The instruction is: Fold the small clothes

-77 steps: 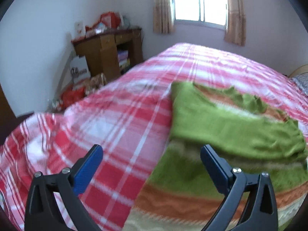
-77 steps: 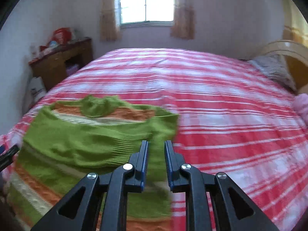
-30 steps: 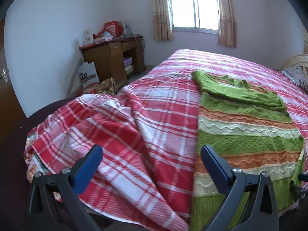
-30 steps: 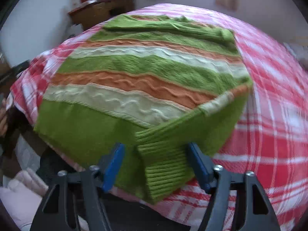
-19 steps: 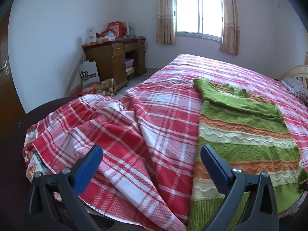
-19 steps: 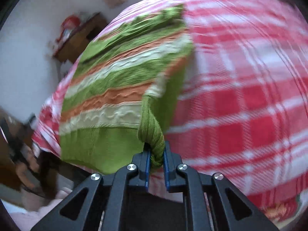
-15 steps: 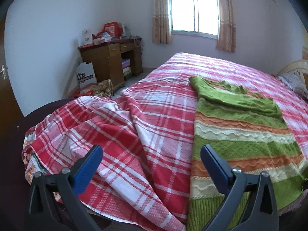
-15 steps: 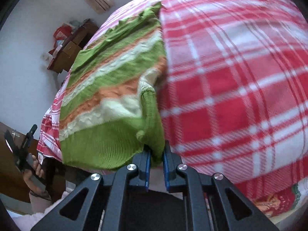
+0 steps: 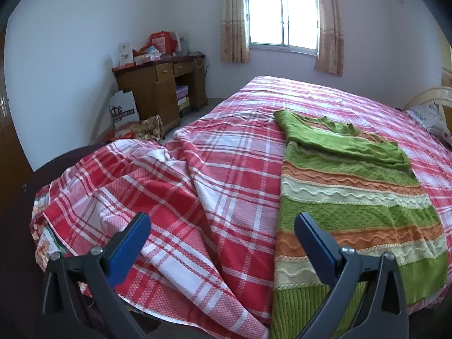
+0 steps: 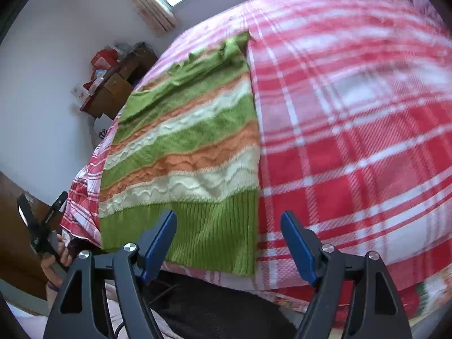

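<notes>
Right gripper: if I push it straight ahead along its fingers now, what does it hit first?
Most likely the sweater. The right gripper is open, and its line meets the ribbed green hem where it drapes over the bed edge, near the hem's right corner. Depth is hard to judge through the fisheye.

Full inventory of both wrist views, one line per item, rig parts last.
sweater: 1, green with orange and cream stripes, flat on the bed, hem at the near edge
bed cover: 1, red, pink and white plaid, rumpled at the near left corner
desk: 1, brown wood, against the far left wall, boxes and clutter on top
bag: 1, white with dark print, on the floor beside the desk
window: 1, bright, far wall, tan curtains either side
pillow: 1, grey patterned, far right of the bed
left tongs: 1, black with blue pads, open, empty
right tongs: 1, black with blue pads, open over the hem, empty
</notes>
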Tool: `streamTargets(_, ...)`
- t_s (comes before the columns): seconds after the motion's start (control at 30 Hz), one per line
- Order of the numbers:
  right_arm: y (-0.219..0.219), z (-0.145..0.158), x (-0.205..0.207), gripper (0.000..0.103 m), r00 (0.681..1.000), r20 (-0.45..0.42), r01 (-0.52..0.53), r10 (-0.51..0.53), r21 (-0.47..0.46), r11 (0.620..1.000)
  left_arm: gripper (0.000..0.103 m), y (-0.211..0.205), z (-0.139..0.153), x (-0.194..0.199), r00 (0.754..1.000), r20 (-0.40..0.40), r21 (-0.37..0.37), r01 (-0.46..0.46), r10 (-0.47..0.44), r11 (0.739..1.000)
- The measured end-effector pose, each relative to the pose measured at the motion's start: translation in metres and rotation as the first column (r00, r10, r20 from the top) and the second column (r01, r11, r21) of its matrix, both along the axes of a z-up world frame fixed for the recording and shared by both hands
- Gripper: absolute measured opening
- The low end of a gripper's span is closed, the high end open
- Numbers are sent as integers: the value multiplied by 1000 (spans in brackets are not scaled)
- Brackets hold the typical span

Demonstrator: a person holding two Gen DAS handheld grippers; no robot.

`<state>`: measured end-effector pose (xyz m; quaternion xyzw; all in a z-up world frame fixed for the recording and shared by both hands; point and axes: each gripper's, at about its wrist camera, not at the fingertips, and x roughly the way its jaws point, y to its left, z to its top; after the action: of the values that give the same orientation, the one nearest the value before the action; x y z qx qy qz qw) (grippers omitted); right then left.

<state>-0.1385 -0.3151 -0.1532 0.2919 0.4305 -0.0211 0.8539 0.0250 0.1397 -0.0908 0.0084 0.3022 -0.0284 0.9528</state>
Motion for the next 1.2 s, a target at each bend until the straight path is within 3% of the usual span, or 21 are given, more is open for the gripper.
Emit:
streamTargets(0.1,11,-21,7,69,998,-41,-46,46,17,999,103,1,0,0,1000,6,0,-3,3,1000)
streamTargets(0.17,24,-17,7,60,995,-56,-86,81,-98,991,103,0,1,-1,1000,12,7,-3,3,1000)
streamTargets(0.23,29,-20,12,7,988,-104,-124,113,-104,987,103,-1,-1,-1,1000,9,8,1,-1,1000)
streamTargets(0.43,6,-33,10,7,987,-92,-113,130,175,978,103,-3,-5,1,1000,0,21,14,-14,1000)
streamTargets(0.63,1,16,41,7,982,108,-182,153,347,920,103,3,2,15,1000,-1,28,-14,14,999)
streamTargets(0.73,-9,36,77,7,980,167,-162,112,326,931,103,9,8,23,1000,5,12,-25,25,1000)
streamTargets(0.83,-24,38,112,7,983,182,-94,35,324,941,103,14,12,28,1000,13,11,-26,25,1000)
streamTargets(1.03,-49,7,158,7,990,111,54,-86,268,962,103,22,8,43,1000,-19,-35,8,-9,999)
streamTargets(1.2,-51,-20,173,7,995,39,81,-92,233,969,103,14,1,45,988,-28,-99,146,-149,984)
